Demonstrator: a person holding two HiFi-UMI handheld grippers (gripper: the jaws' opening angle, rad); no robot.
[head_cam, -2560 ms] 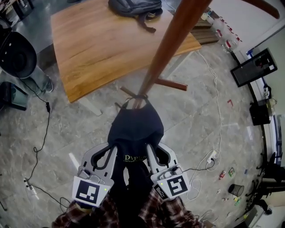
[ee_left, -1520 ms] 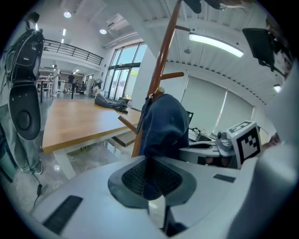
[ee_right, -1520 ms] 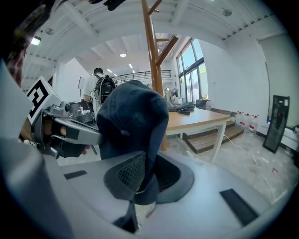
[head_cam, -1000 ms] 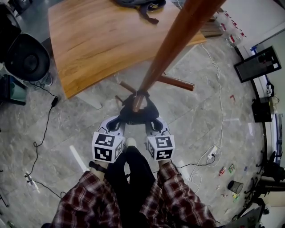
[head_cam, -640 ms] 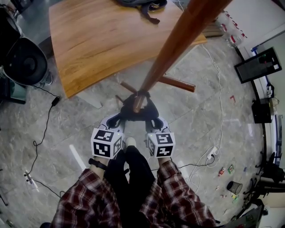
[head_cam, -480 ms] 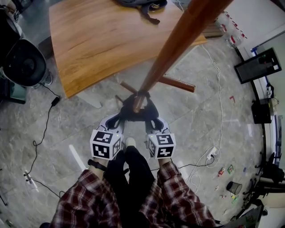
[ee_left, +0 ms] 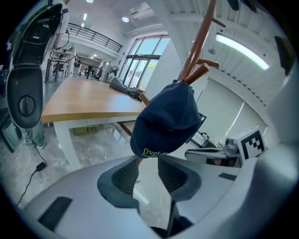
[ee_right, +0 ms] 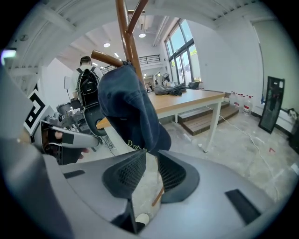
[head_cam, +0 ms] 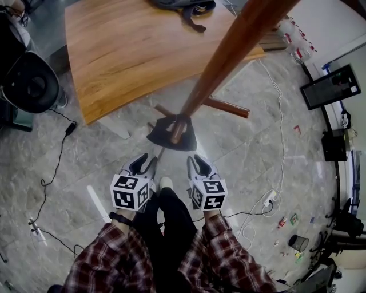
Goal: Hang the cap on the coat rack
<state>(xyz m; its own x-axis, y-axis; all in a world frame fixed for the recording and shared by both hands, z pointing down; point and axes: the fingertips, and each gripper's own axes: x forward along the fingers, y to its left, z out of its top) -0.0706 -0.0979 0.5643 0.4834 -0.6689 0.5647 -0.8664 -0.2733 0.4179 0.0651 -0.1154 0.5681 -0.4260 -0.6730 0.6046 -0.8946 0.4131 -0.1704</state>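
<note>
The dark navy cap (head_cam: pixel 171 133) hangs by itself on a low peg (head_cam: pixel 179 129) of the brown wooden coat rack (head_cam: pixel 229 57). My left gripper (head_cam: pixel 144 163) sits just below it, apart from it. Its jaws are opening and nothing is between them. My right gripper (head_cam: pixel 197 162) is beside it, also clear of the cap and open. In the left gripper view the cap (ee_left: pixel 168 119) hangs just beyond the jaw tips of that gripper (ee_left: pixel 148 175). The right gripper view has the cap (ee_right: pixel 128 109) hanging above its gripper (ee_right: pixel 150 170), whose jaws hold nothing.
A wooden table (head_cam: pixel 131 51) with a backpack (head_cam: pixel 180 7) stands behind the rack. The rack's base legs (head_cam: pixel 226 107) spread over the stone floor. A black chair (head_cam: pixel 28 86) is at the left. Cables (head_cam: pixel 57 166) and a power strip (head_cam: pixel 267 200) lie on the floor. A monitor (head_cam: pixel 330 87) stands at right.
Both grippers were at the cap by the peg; now they have let go and drawn back toward the person. The cap stays on the peg.
</note>
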